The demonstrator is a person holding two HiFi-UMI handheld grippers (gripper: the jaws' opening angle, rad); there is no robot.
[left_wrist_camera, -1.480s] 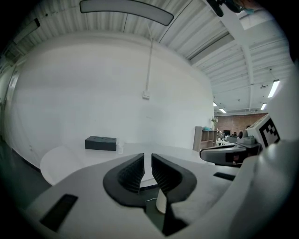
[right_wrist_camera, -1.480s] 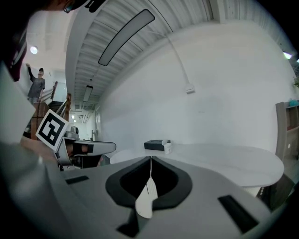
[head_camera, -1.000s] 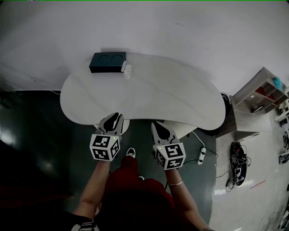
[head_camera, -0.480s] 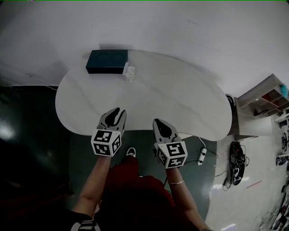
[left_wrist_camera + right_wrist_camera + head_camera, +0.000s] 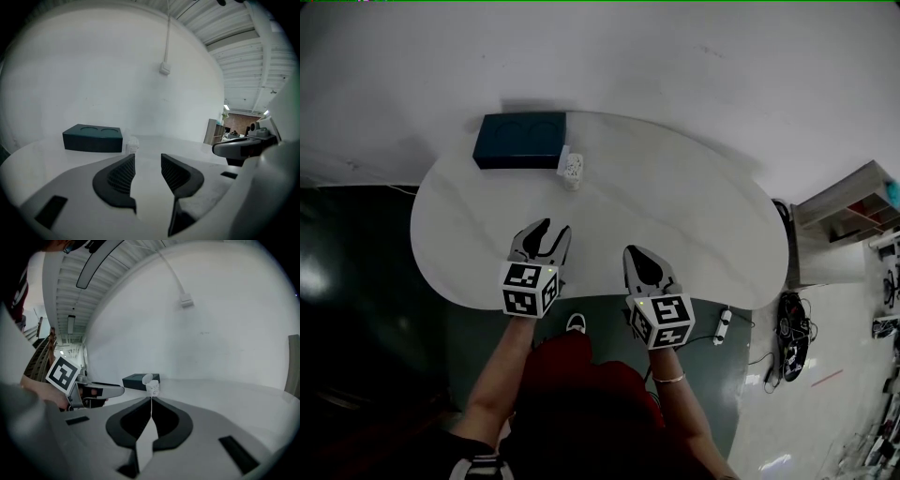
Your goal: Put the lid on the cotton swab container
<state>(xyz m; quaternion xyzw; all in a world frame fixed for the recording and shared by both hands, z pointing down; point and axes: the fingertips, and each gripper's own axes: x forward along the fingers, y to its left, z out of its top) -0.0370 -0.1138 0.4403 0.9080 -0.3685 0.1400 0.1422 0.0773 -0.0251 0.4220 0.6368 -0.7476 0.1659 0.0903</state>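
The left hand-held gripper [image 5: 547, 231] and right hand-held gripper [image 5: 640, 255] have come forward over the white kidney-shaped tabletop [image 5: 694, 206], nearer the dark teal rectangular box [image 5: 519, 141]. The left jaws have just been opening and are empty; the right jaws are pressed together and empty. The small clear cotton swab container [image 5: 572, 168] stands just beside that box.

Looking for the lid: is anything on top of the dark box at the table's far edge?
Nothing stands on the dark box; its top shows only two round recesses, whose bottoms cannot be made out. The small white container stands on the table beside it.
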